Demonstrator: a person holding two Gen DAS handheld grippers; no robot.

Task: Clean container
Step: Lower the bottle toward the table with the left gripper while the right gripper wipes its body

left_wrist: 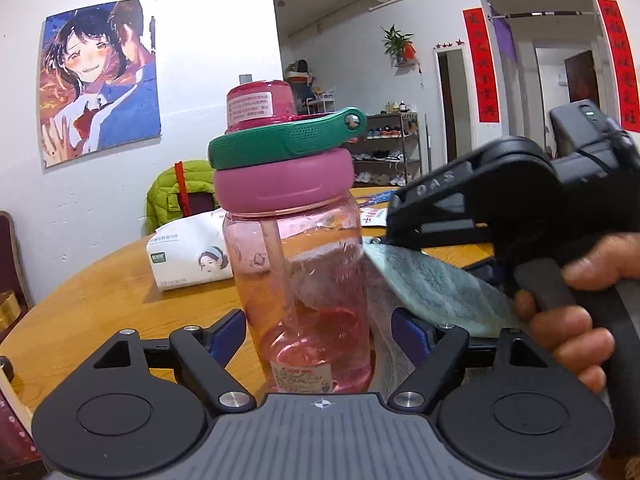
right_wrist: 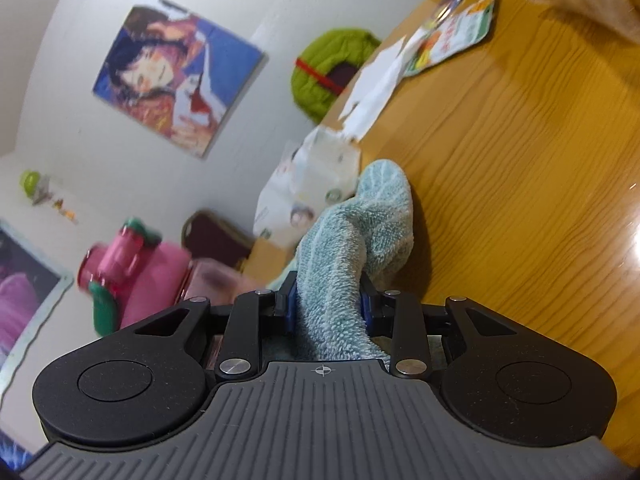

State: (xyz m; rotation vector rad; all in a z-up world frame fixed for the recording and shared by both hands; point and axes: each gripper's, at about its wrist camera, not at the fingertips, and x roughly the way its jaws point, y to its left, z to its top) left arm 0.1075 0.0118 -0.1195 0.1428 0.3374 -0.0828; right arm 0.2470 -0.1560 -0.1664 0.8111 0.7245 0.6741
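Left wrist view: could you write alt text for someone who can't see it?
A pink water bottle stands upright on a wooden table between the left gripper's open jaws. From the right, the right gripper holds a teal cloth against its side.

A tissue pack (left_wrist: 188,256) lies on the wooden table (left_wrist: 100,300), beneath a wall poster (left_wrist: 98,80).

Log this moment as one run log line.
left hand-held gripper: open around pink bottle | right hand-held gripper: shut on teal cloth | cloth beside bottle | table
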